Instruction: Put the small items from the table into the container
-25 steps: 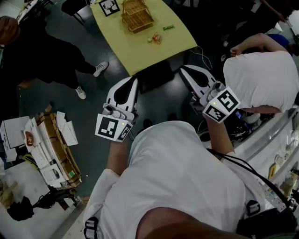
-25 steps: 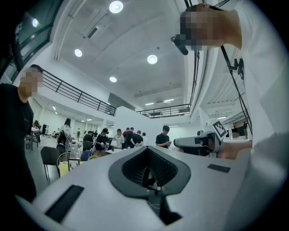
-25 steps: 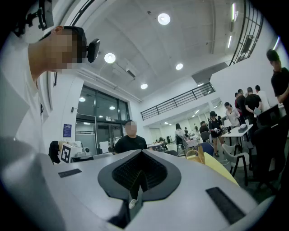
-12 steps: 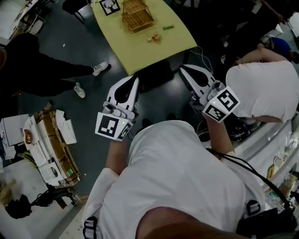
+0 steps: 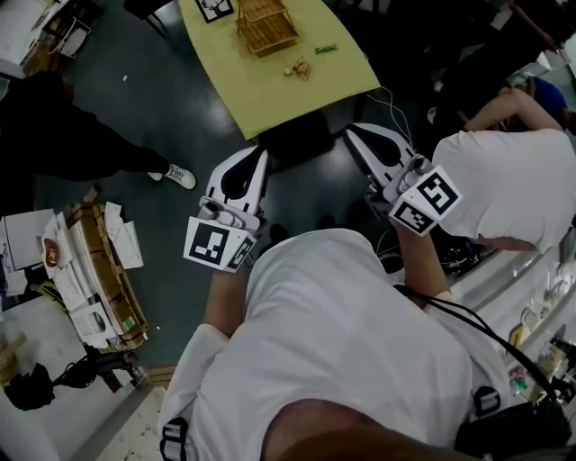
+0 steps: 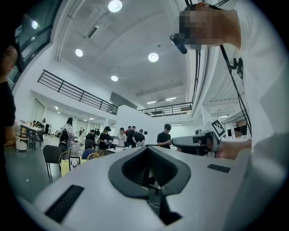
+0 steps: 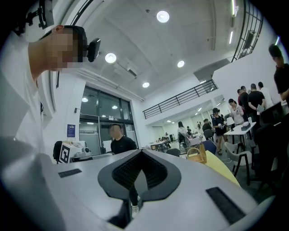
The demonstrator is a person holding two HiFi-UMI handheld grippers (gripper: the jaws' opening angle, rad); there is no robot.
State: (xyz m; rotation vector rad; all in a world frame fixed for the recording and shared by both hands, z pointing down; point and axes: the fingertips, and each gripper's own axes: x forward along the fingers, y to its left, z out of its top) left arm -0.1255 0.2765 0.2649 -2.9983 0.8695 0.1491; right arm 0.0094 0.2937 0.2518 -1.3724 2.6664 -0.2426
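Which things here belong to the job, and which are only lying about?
Job: wicker container; small pale items and green item on the yellow table; left gripper and right gripper, both shut and empty.
Lying about: marker card; cardboard box of papers on the floor.

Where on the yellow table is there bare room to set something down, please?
The near half of the yellow table is bare, from the small pile of items down to the near edge, and so is the strip left of the wicker basket. The far end is crowded: basket, marker card and green item.
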